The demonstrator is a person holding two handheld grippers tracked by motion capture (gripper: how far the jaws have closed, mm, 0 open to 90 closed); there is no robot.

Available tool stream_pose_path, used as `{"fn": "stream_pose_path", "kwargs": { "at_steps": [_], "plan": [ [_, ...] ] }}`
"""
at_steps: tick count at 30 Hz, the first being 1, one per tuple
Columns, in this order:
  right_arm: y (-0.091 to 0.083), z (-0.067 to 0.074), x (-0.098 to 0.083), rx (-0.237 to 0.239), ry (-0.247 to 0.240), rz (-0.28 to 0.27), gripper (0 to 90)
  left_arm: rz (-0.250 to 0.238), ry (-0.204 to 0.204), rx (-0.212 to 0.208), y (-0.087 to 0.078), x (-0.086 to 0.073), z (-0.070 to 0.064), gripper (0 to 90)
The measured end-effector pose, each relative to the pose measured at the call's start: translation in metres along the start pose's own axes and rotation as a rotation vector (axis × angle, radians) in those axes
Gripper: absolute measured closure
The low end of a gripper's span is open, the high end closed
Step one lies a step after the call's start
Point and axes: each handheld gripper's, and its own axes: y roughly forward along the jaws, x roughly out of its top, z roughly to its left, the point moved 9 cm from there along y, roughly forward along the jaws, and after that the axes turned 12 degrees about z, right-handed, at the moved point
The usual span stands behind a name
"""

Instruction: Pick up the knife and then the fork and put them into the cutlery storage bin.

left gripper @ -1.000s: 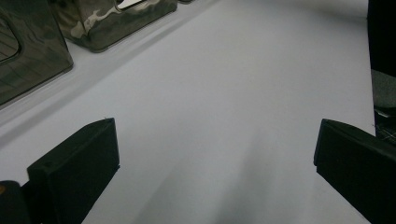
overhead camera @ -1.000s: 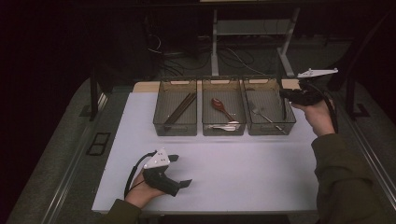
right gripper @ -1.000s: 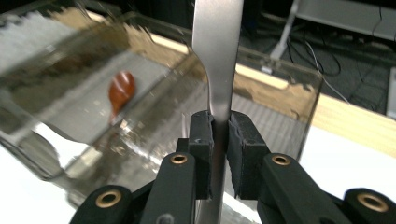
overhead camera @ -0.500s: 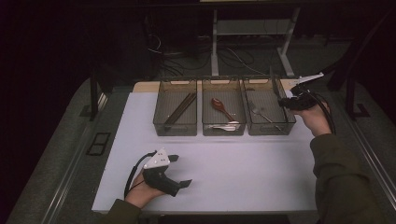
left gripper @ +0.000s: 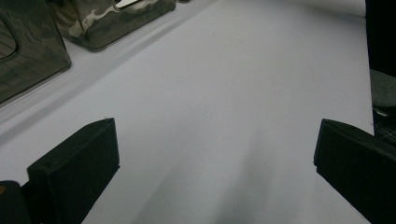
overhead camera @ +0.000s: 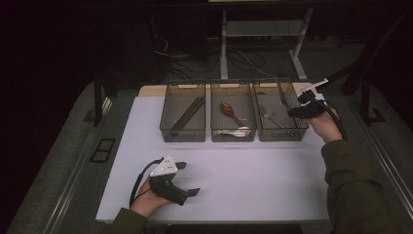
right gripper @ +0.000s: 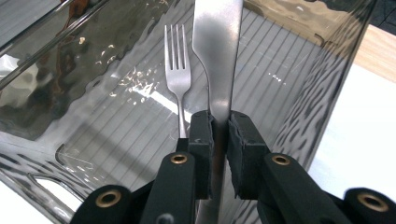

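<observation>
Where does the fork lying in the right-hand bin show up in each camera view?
High view: the fork lies inside the right-hand bin, just left of the right claw.
Right gripper view: upper centre, immediately left of the metal utensil clamped in that claw.
Shared landmark: the bin's smoky clear wall.

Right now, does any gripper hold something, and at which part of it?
The right gripper is shut on a metal utensil, clamped on its narrow shaft below the wide flat end, over the right bin. The left gripper is open and holds nothing.
</observation>
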Motion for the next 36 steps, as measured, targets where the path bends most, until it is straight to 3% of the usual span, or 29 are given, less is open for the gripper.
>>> {"fn": "stream_pose_path", "kwargs": {
  "at_steps": [8,14,19,28,36],
  "plan": [
    [0.009,0.002,0.005,-0.012,-0.014,0.035,79.4,0.002,0.002,-0.001,0.0,0.0,0.0,0.0],
    [0.019,0.007,0.008,-0.045,-0.044,0.101,79.1,0.0,0.001,-0.003,0.0,0.0,-0.001,0.0],
    [0.028,0.013,0.009,-0.033,-0.06,0.125,76.7,-0.001,0.0,-0.004,0.0,0.0,-0.001,0.0],
    [0.024,0.014,0.012,0.007,-0.025,0.087,60.4,0.0,0.002,-0.005,0.001,0.0,-0.002,0.0],
    [0.008,0.017,0.015,0.072,-0.001,0.0,43.6,-0.001,0.002,-0.005,0.001,0.0,-0.002,0.0]
  ]
}}
